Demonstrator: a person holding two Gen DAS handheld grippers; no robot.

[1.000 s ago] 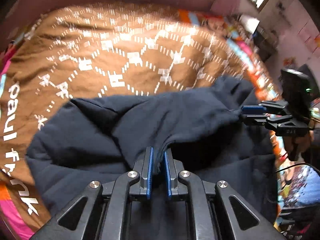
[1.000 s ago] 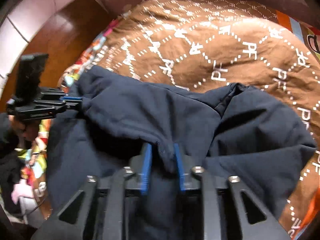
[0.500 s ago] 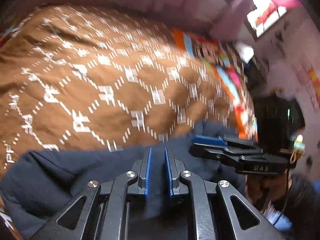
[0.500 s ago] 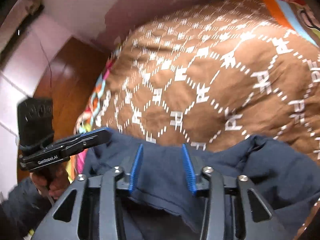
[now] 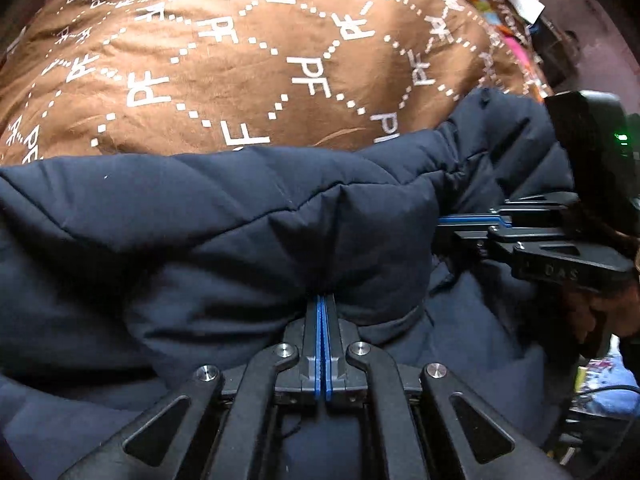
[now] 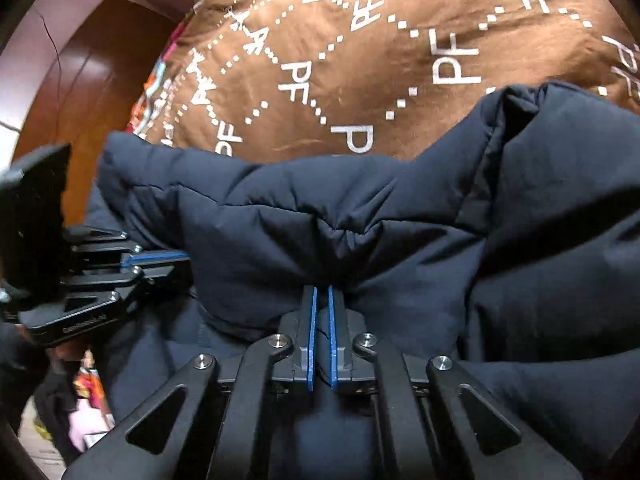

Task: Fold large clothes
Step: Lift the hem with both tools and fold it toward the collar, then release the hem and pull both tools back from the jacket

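Both tools have come down since a second ago, so the left tool [image 5: 322, 304] and right tool [image 6: 321, 294], each clamped shut on the jacket's [image 5: 200, 240] folded edge, now lay that fold on the jacket's near half, atop the bedspread [image 5: 240, 60]; no containers visible.

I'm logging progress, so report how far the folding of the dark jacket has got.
Done: one fold is in, the dark navy padded jacket doubled over on the brown PF-patterned blanket. In hand: the left gripper and right gripper are shut on its folded edge. Left: further folds and flattening the bulky lump.
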